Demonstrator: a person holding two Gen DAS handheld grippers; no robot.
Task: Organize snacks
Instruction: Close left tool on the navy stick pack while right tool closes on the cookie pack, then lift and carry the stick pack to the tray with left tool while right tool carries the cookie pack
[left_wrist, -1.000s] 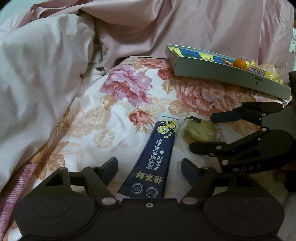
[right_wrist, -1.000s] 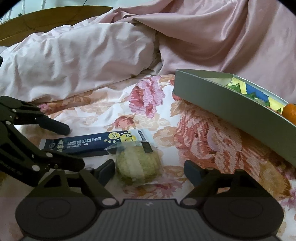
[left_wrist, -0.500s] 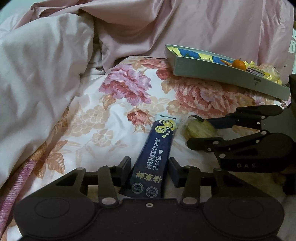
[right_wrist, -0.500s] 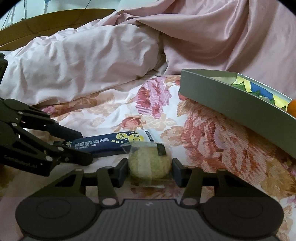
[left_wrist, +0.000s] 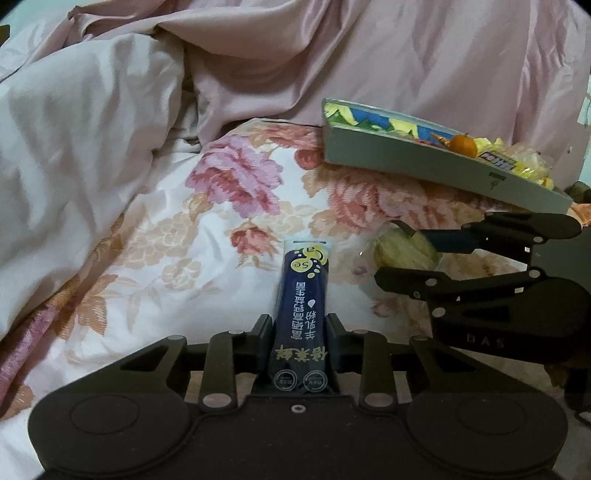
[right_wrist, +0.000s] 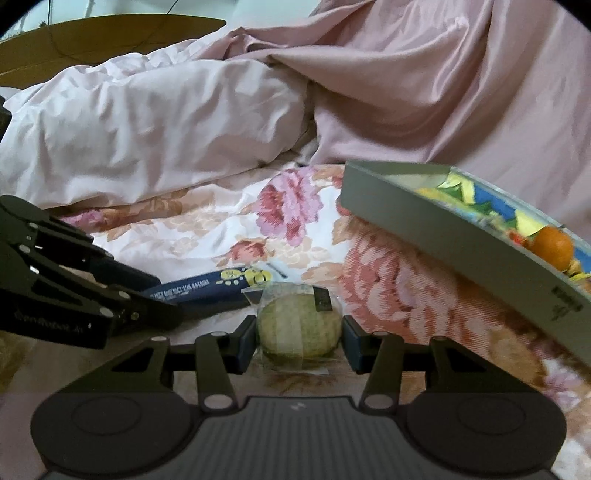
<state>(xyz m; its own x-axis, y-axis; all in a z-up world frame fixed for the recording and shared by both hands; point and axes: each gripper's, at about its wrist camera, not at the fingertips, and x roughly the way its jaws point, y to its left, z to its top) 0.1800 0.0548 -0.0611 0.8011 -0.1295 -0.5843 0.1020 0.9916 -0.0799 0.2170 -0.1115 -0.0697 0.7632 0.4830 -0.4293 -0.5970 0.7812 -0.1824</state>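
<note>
Foil stick pack (left_wrist: 301, 314): light, slippery; left gripper (left_wrist: 299, 332) pinches its near end.
Wrapped cake (right_wrist: 299, 325): soft, crushable; right gripper (right_wrist: 299, 338) clasps its sides, lower centre.

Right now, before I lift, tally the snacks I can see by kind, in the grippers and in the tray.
Dark blue stick packet, in the left gripper: 1
Round green wrapped cake, in the right gripper: 1
Orange fruit, in the grey tray: 1
Yellow wrapped snacks in tray: uncountable
Total countable: 3
</note>
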